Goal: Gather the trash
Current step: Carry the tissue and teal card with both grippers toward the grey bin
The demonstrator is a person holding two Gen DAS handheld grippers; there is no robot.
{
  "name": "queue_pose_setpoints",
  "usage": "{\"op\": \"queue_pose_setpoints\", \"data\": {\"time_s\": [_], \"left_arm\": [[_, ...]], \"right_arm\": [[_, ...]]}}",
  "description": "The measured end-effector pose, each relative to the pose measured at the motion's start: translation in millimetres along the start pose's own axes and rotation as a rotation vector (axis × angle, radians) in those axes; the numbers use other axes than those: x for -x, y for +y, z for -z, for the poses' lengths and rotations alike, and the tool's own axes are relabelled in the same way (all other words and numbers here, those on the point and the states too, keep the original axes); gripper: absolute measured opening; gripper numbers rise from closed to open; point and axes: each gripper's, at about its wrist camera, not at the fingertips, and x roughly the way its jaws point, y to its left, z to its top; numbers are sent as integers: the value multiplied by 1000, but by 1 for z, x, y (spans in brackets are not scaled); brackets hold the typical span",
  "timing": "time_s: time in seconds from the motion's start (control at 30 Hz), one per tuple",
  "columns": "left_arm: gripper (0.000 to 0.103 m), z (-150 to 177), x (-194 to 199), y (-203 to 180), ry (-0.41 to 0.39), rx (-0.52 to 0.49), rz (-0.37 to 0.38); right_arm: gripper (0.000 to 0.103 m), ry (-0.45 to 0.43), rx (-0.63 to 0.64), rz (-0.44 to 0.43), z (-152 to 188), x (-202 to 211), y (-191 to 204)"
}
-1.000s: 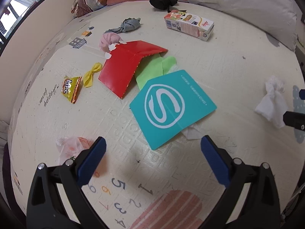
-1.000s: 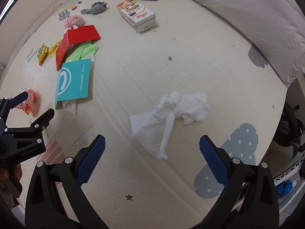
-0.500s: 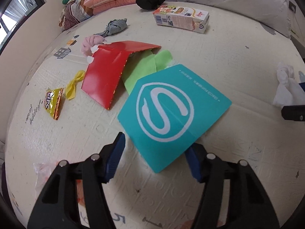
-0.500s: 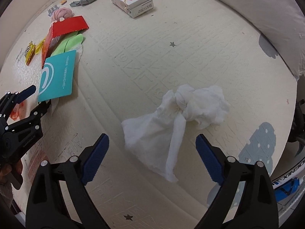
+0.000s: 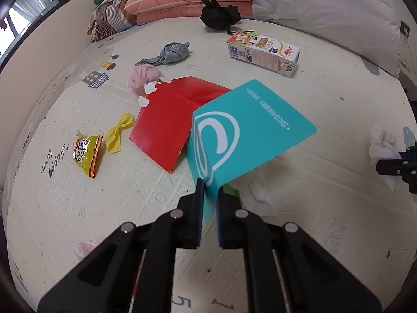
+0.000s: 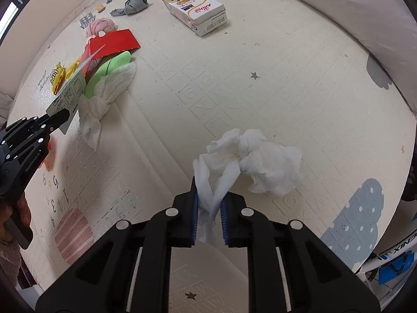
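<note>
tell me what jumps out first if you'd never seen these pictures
The teal card, tilted up off the mat with its corner pinched in the left tongs, whose jaws have just been closing. Next, the crumpled white tissue clamped in the right tongs, jaws also just closing. Behind the card lies a red folded card, with a milk carton farther back near the pillows.

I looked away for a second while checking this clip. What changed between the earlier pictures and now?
Both grippers have just been closing. The left gripper came forward and pinched the teal card, tilting its far edge up off the mat and uncovering a white tissue wad. The right gripper came down and clamped the crumpled tissue. The red card, snack packet and milk carton stayed put.
</note>
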Motion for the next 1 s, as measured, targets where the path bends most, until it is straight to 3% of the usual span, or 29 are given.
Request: {"op": "queue_pose_setpoints", "data": {"time_s": [0.17,0.3,0.5,0.77,1.0], "left_arm": [[1,-3,3,12,33,80,39],[1,-5,15,25,39,193,115],[1,-7,46,28,53,276,158],[1,-16,126,34,42,372,204],[1,-20,218,37,-14,471,229]], "right_arm": [[6,-6,7,-25,3,11,3],[5,-14,23,-43,1,23,8],[5,-27,55,-57,-2,52,15],[5,-43,139,-110,-3,122,37],[5,-88,251,-165,-4,209,63]]}}
